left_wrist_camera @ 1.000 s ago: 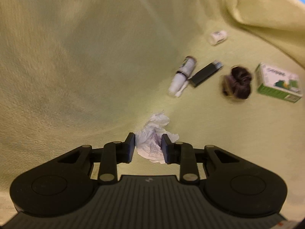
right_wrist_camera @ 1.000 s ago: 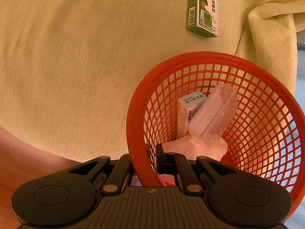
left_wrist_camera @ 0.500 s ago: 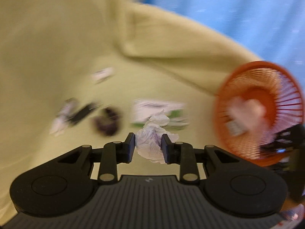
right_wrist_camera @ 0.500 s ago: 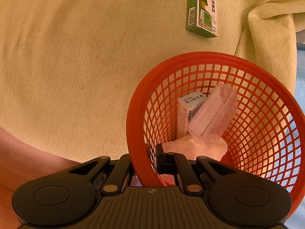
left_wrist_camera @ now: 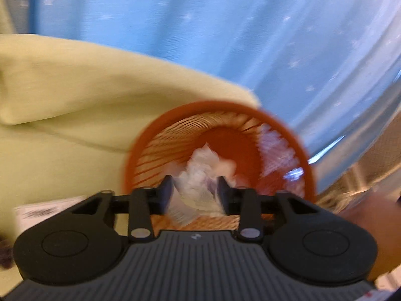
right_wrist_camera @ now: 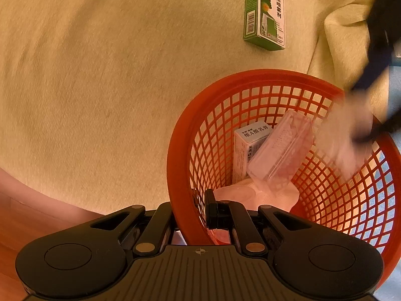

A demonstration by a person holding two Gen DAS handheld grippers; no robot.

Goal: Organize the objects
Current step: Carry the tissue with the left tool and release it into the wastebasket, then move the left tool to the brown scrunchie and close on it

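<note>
Crumpled tissue (left_wrist_camera: 198,188) pinched between the left gripper (left_wrist_camera: 195,194) jaws, hanging over the mouth of the red mesh basket (right_wrist_camera: 250,80), whose six-o'clock rim the right gripper (right_wrist_camera: 191,217) clamps, green box (right_wrist_camera: 265,12) at twelve o'clock.

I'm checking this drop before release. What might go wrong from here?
The crumpled tissue, light and held by the left gripper above the red basket, might drift past the rim. The right gripper pinches only the basket wall, so a bump may tip it.
</note>
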